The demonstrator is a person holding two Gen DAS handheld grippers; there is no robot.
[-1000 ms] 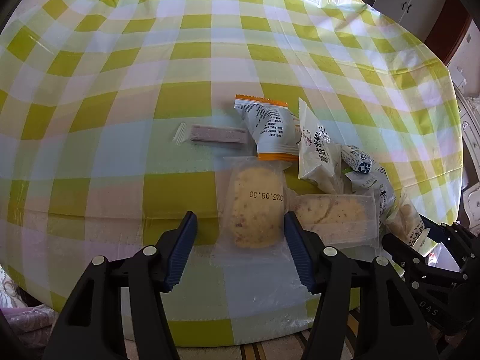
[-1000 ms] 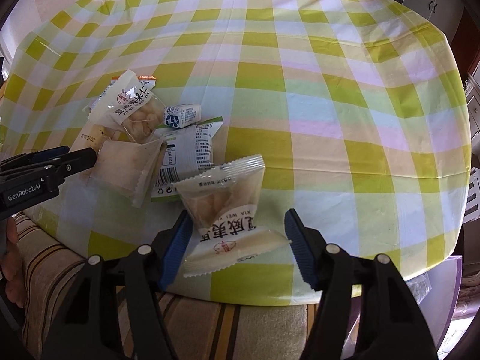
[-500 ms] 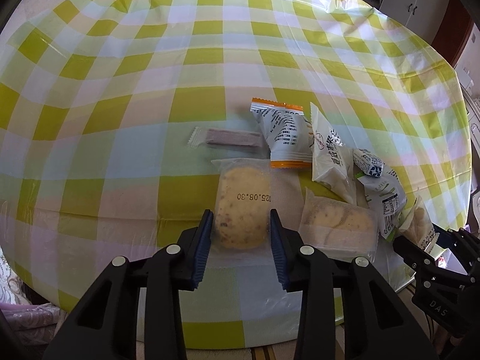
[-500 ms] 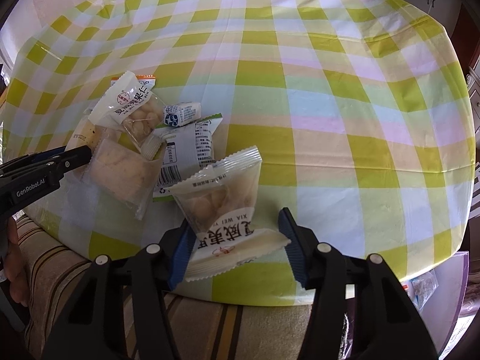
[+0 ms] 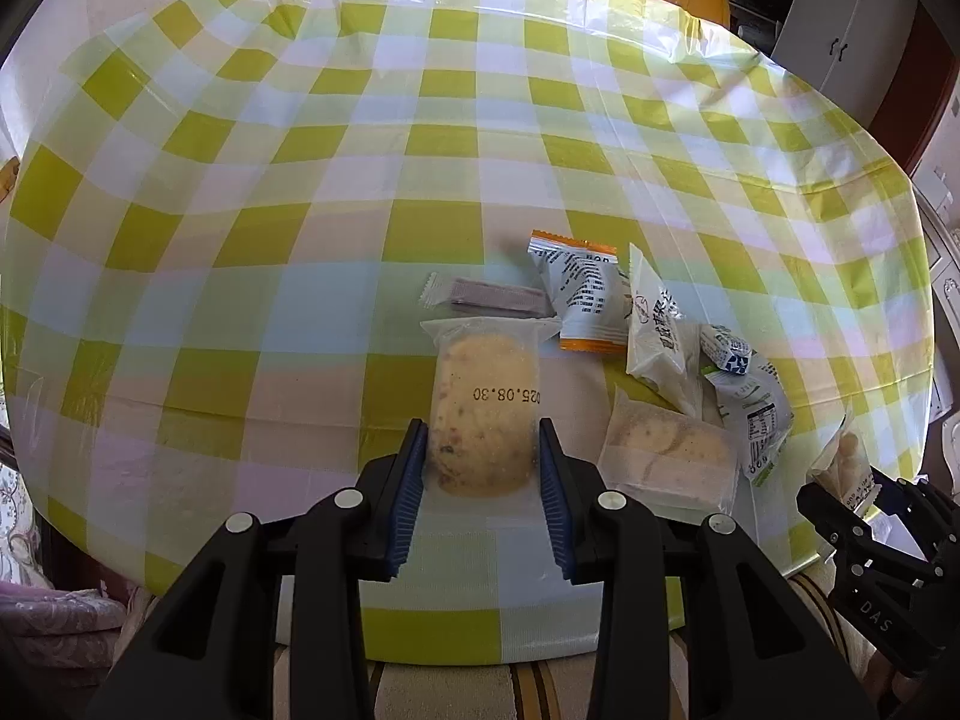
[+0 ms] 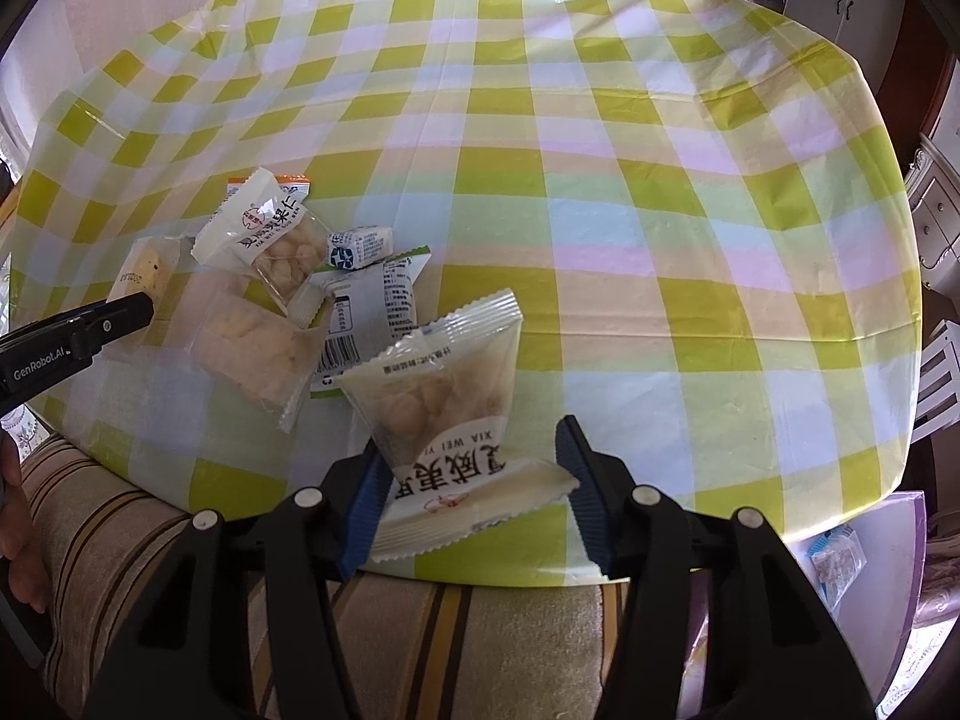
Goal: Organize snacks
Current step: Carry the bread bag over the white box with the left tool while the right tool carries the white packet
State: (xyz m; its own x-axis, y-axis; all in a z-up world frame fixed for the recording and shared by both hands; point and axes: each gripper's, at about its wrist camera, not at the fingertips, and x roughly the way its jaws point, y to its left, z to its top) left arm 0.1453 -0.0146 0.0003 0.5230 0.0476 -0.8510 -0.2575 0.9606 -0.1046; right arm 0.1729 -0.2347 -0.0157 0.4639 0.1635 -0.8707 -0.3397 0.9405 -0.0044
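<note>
**Snack sorting: two packets gripped, one per gripper, near table edge**

Left gripper (image 5: 483, 468): jaws have just been closing and now clamp the sides of a clear-wrapped round cake (image 5: 485, 414), date stamp facing up; a side grip suits its flat shape, likely for lifting clear of the pile. Right gripper (image 6: 468, 480): jaws have just closed further and pinch the printed end of a nut packet (image 6: 447, 408), which tilts up off the checked tablecloth (image 6: 600, 180). Loose stock lies clustered between them: orange-edged sachet (image 5: 579, 300), wafer bar (image 5: 486, 300), second cake packet (image 5: 666, 456), small blue-and-white candy (image 6: 359, 246). No sorting place is visible.
</note>
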